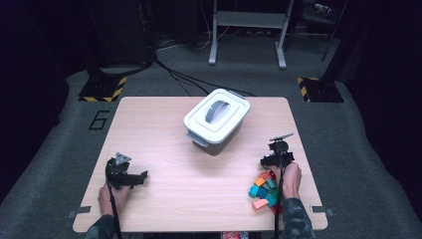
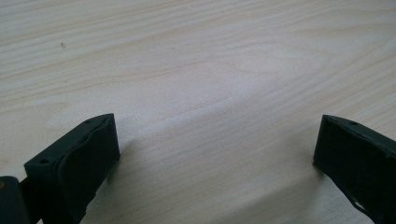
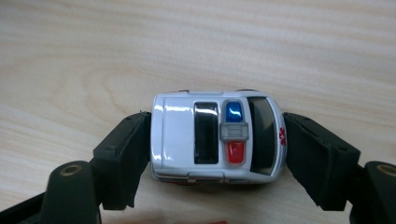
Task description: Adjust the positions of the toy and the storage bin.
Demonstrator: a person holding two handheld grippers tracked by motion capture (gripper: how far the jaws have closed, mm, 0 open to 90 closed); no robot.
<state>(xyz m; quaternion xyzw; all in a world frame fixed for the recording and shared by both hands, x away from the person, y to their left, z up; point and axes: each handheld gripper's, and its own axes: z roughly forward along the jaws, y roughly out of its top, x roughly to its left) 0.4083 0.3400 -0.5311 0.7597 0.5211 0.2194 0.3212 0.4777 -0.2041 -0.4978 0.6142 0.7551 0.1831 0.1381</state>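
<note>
The high view is looking down across the pale wooden bench (image 1: 164, 149); both gripper views are skimming its surface closely.

Left tool (image 2: 217, 154) gapes; right tool (image 3: 217, 147) clamps.

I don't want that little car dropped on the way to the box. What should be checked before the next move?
1. Toy car sits between the right gripper jaws, end to end: ok.
2. Pads press both ends of the car: ok.
3. Car lifted off the table: cannot tell.
4. Box lid open to take the car: not ok, the lid is on.
5. Left gripper free to help: ok, jaws wide, nothing between them.
6. Blocks clear of the car: cannot tell.
</note>
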